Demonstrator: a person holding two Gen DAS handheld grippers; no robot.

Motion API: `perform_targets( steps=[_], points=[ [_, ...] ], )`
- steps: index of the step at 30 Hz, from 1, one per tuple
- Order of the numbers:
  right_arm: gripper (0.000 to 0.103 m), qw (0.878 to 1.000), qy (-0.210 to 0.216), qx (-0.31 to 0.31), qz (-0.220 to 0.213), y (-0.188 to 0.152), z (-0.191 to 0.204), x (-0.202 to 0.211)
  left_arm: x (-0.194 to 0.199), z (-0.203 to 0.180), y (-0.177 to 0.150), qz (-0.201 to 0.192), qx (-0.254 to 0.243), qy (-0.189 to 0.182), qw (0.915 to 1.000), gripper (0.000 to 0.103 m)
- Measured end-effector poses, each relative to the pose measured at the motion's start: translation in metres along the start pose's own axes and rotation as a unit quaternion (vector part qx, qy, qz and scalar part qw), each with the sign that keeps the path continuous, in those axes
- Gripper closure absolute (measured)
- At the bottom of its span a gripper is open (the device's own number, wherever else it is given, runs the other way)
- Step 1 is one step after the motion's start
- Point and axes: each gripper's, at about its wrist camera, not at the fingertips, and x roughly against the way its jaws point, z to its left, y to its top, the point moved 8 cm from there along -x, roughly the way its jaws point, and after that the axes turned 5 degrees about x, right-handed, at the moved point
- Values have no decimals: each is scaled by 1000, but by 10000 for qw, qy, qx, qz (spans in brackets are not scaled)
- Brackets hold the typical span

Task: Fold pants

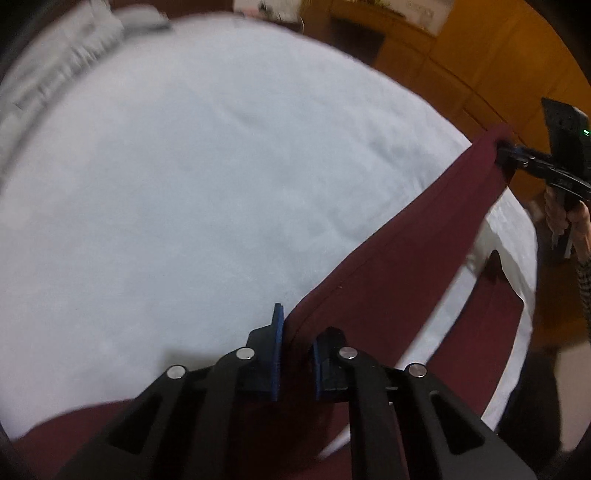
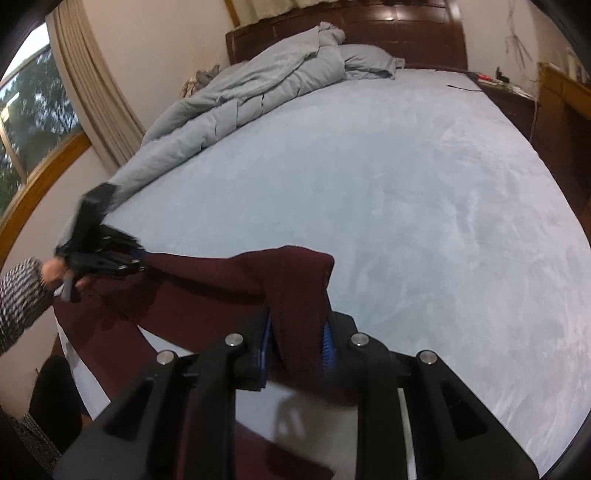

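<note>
Dark red pants [image 1: 424, 236] hang stretched above the bed's near edge. Left tongs [image 1: 295, 354] and right tongs [image 2: 297, 341] each pinch the cloth tight. Most of the blue bed [image 2: 406, 192] lies bare, blanket [image 2: 258, 85] at the far edge.

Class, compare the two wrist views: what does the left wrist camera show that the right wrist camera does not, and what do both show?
Only the left wrist view shows the orange wooden furniture beyond the bed. Only the right wrist view shows the window, curtain, headboard and pillow. Both show the maroon pants stretched between the left hand-held gripper and right hand-held gripper, over the pale blue bed.
</note>
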Motion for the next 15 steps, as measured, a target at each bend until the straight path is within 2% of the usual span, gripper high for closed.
perform_targets(
  steps=[2,6,11,12,15],
  points=[
    [82,9999,-100,75,-94,-9,6,10,26,-22,-15,-237,-316,504,9979,90],
    [80,9980,-470,413,-79,-47,22,22,44,-67,-56,-296,-669,1166,9905,89],
    [73,9966,-653,375,334,-115,31,21,20,-102,-117,-31,-830,1539,9846,89],
    [65,9961,-686,329,444,-128,31,20,11,-104,-132,81,-880,1631,9827,89],
    [54,9951,-625,44,763,-166,33,22,-4,-102,-160,149,-936,1818,9787,87]
  ],
)
